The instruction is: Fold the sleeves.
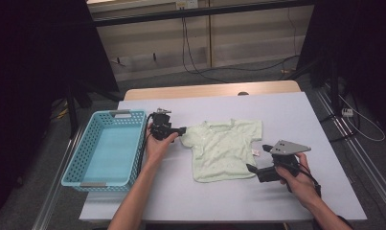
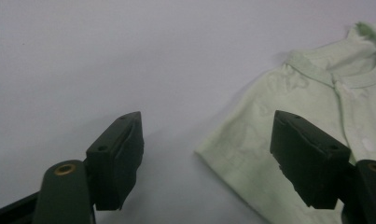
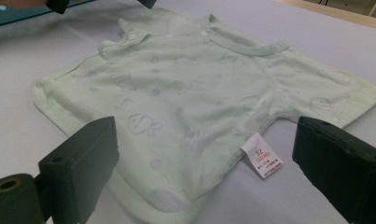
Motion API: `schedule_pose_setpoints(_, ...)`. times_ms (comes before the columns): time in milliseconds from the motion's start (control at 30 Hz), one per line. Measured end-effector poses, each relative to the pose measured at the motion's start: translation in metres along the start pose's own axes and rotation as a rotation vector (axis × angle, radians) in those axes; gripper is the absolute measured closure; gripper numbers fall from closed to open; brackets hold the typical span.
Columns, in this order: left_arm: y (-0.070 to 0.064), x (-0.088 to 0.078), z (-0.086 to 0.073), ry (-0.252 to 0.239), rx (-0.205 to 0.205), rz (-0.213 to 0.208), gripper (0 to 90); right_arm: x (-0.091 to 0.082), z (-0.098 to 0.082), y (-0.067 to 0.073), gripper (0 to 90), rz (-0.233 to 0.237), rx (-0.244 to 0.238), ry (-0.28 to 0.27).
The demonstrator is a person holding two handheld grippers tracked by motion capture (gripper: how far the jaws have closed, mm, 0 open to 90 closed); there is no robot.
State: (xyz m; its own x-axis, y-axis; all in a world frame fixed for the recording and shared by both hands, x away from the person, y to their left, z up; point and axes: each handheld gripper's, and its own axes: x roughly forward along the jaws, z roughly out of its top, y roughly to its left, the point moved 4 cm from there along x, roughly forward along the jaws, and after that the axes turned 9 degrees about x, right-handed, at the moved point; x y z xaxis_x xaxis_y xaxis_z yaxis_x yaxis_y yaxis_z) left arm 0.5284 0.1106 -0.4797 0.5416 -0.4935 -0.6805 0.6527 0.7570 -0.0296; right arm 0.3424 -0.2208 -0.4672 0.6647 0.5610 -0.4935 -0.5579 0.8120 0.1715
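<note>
While nothing has yet been lifted, the work is judged to be at its very start. From the high view, a pale green baby shirt (image 1: 225, 148) is seen spread flat on the tabletop (image 1: 296, 115), between the two grippers. The left gripper (image 1: 180, 130) is held just beside the shirt's near sleeve, its jaws pointing at the cloth, and a blue basket (image 1: 80, 165) stands on its far side, away from the shirt, with nothing inside. The right gripper (image 1: 257, 158) is held at the shirt's lower corner on the opposite side, close to a small white label.

Along the left gripper view, the jaws of the left gripper (image 2: 206, 140) are found parted at a middling width. The sleeve hem of the shirt (image 2: 288, 112) lies ahead of them and toward the right-hand jaw; no pad is seen pressing on cloth, so no grip is judged made.

Along the right gripper view, the jaws of the right gripper (image 3: 204, 163) stand wide apart. The shirt (image 3: 185, 88) lies directly ahead, its hem reaching between the jaws, with the white label (image 3: 263, 161) just inside the right-hand jaw. Nothing is clamped.

Everything is therefore judged left to do: the shirt is still to be gripped and then folded or carried to the basket; which of these is intended cannot be told.
</note>
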Motion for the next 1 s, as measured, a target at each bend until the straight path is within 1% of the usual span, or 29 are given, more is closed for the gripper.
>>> schedule_pose_setpoints(33,0.000,0.000,0.000,-0.004,-0.002,-0.002,35.0,0.000,0.000,0.000,6.7,0.001,-0.001,0.000)
schedule_pose_setpoints(67,-0.001,0.001,0.000,-0.003,-0.002,0.004,38.5,0.000,0.000,0.000,6.7,0.001,-0.001,0.000)
schedule_pose_setpoints(133,-0.002,0.001,-0.001,0.011,0.006,-0.002,41.6,0.000,0.000,0.000,6.7,0.001,0.000,-0.001)
schedule_pose_setpoints(167,-0.003,0.002,-0.001,0.009,0.008,-0.004,46.1,-0.001,0.000,-0.001,6.7,0.001,-0.001,-0.001)
schedule_pose_setpoints(267,-0.005,0.004,-0.001,0.006,0.014,-0.001,54.3,-0.001,0.000,-0.002,6.7,-0.002,0.000,-0.003)
schedule_pose_setpoints(300,-0.006,0.005,-0.002,0.012,0.020,-0.008,54.1,-0.001,0.000,-0.001,6.7,-0.003,0.000,-0.003)
schedule_pose_setpoints(333,-0.007,0.007,-0.003,0.011,0.016,-0.013,54.3,-0.001,0.000,-0.001,6.7,-0.002,-0.001,-0.004)
schedule_pose_setpoints(367,-0.006,0.006,-0.004,0.016,0.034,-0.010,55.7,-0.001,0.000,-0.001,6.7,-0.002,-0.001,-0.003)
schedule_pose_setpoints(400,-0.006,0.006,-0.004,0.015,0.034,-0.009,57.9,-0.001,0.000,-0.001,6.7,-0.001,-0.003,-0.002)
schedule_pose_setpoints(433,-0.006,0.006,-0.004,0.014,0.024,-0.008,58.6,-0.001,0.000,-0.001,6.7,0.000,-0.003,-0.003)
schedule_pose_setpoints(467,-0.005,0.005,-0.004,0.020,0.037,-0.010,61.0,-0.001,0.000,-0.001,6.6,0.000,-0.003,-0.003)
schedule_pose_setpoints(500,-0.004,0.005,-0.005,0.020,0.048,-0.004,65.3,-0.001,0.000,-0.001,6.7,0.000,-0.004,-0.004)
schedule_pose_setpoints(533,-0.005,0.005,-0.005,0.021,0.050,-0.006,66.9,-0.001,0.000,-0.001,6.7,0.000,-0.003,-0.004)
schedule_pose_setpoints(600,-0.006,0.005,-0.005,0.026,0.064,-0.010,68.7,-0.001,0.000,-0.001,6.7,0.001,-0.004,-0.004)
schedule_pose_setpoints(700,-0.007,0.005,-0.005,0.029,0.076,-0.023,69.0,-0.001,0.000,-0.001,6.7,0.000,-0.006,-0.001)
schedule_pose_setpoints(767,-0.007,0.005,-0.005,0.027,0.062,-0.024,70.8,-0.002,0.000,-0.001,6.7,-0.001,-0.005,-0.004)
schedule_pose_setpoints(800,-0.007,0.005,-0.005,0.031,0.066,-0.030,72.0,-0.002,0.000,-0.001,6.7,-0.001,-0.004,-0.005)
schedule_pose_setpoints(867,-0.010,0.005,-0.005,0.017,0.055,-0.041,77.5,-0.002,0.000,-0.001,6.7,0.000,-0.005,-0.006)
schedule_pose_setpoints(900,-0.011,0.006,-0.005,0.019,0.059,-0.044,80.9,-0.001,0.000,-0.001,6.7,0.001,-0.006,-0.004)
schedule_pose_setpoints(933,-0.011,0.005,-0.005,0.030,0.087,-0.036,81.4,-0.001,0.000,-0.001,6.6,0.000,-0.006,-0.002)
schedule_pose_setpoints(1000,-0.012,0.006,-0.004,0.029,0.081,-0.036,82.6,-0.001,0.000,-0.001,6.6,0.001,-0.006,0.001)
